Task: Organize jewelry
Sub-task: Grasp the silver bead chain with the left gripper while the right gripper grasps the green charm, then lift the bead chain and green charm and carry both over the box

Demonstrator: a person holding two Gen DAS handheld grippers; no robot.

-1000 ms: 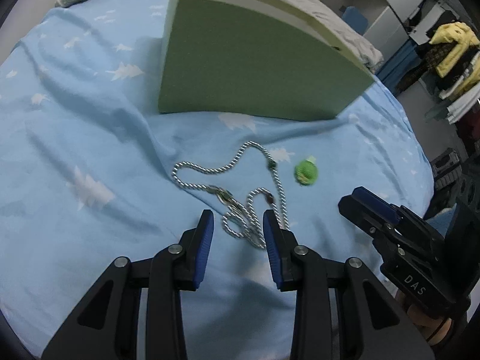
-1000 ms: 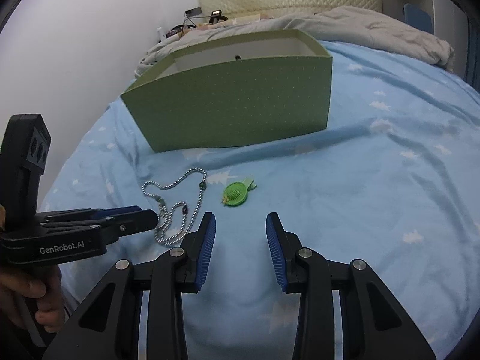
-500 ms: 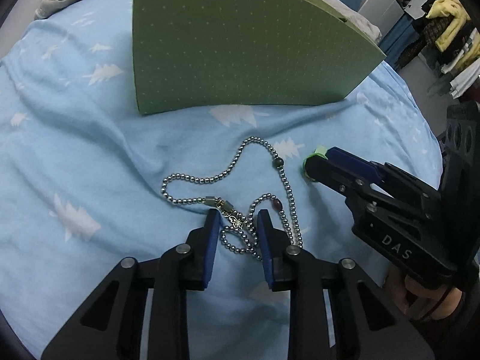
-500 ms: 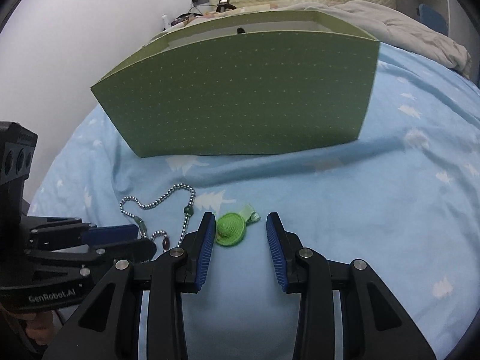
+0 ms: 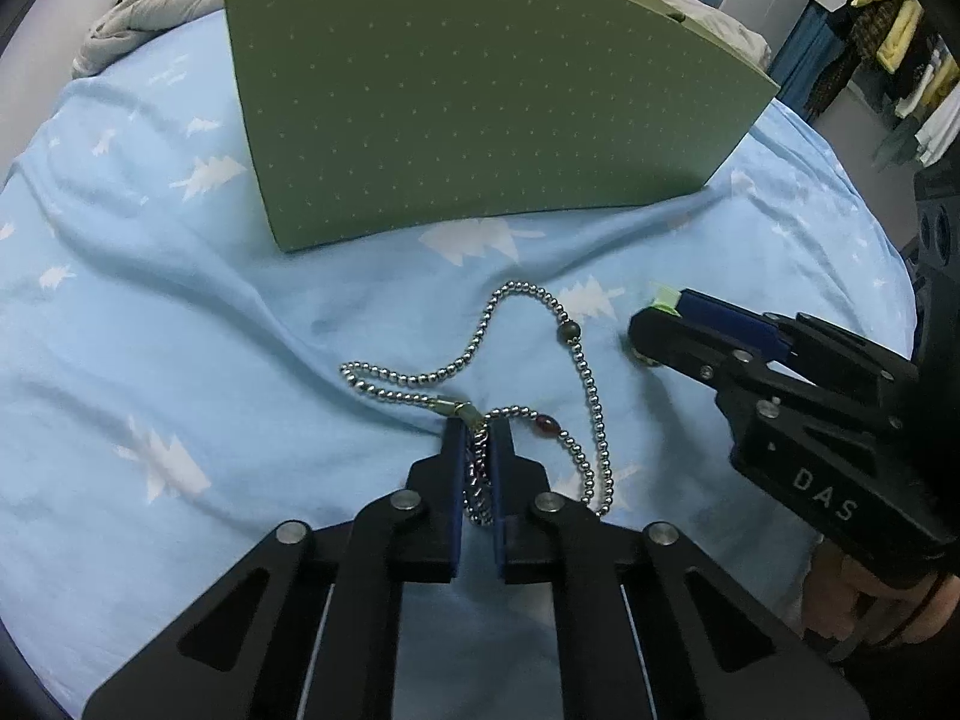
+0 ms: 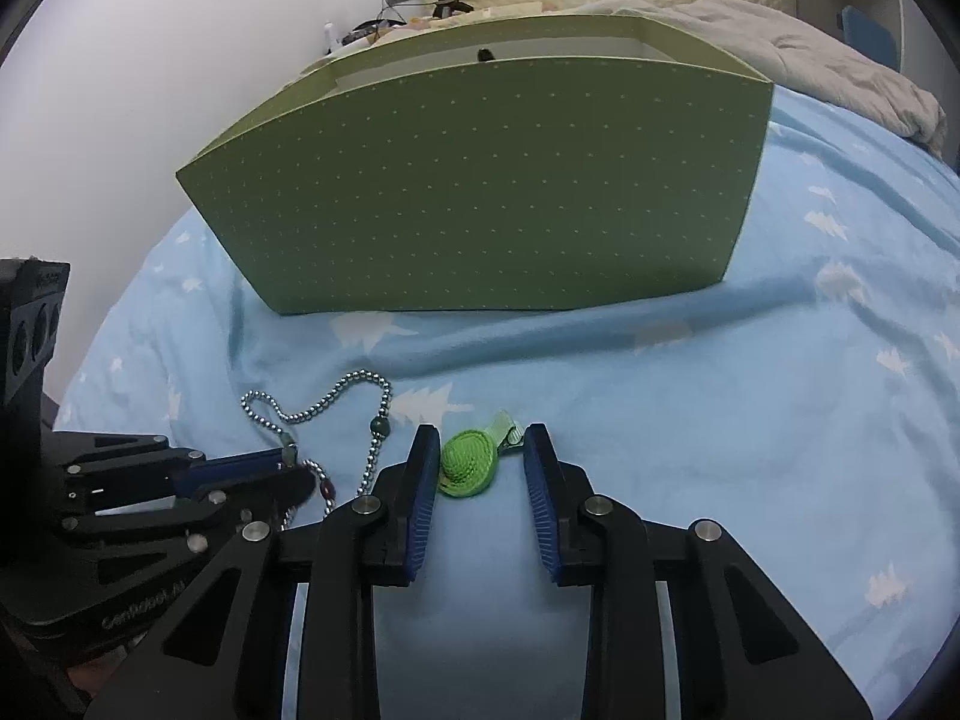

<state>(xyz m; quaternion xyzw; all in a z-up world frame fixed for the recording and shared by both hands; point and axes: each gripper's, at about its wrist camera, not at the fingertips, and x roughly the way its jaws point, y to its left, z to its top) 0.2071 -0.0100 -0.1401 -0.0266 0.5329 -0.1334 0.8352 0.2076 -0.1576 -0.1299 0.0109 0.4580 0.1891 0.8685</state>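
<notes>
1. The left gripper (image 5: 477,456) has its jaws closed on a bunched part of the necklace (image 5: 585,396), near the clasp. The chain sits between the two blue pads.
2. The necklace is a string of small round silver beads, with one dark green bead and one dark red oval bead. The free part lies in loose loops on the bed sheet (image 5: 150,312), just in front of the left gripper.
3. The right gripper (image 6: 480,480) is closing its jaws around the green hair clip (image 6: 468,465). The left pad is touching the clip or almost touching it; the right pad stands clearly apart from it.
4. The clip has a round bright green knitted top in a spiral and a pale green strip at the back. It lies on the sheet just to the right of the necklace.
5. The sheet is soft light blue fabric with white tree shapes and some wrinkles.
6. Behind the jewelry stands a green box (image 6: 480,192), open at the top, with small pale dots on its cardboard wall.
7. Far behind are a grey blanket (image 6: 828,72), a white wall and, at the right in the left wrist view, hanging clothes (image 5: 888,24).
</notes>
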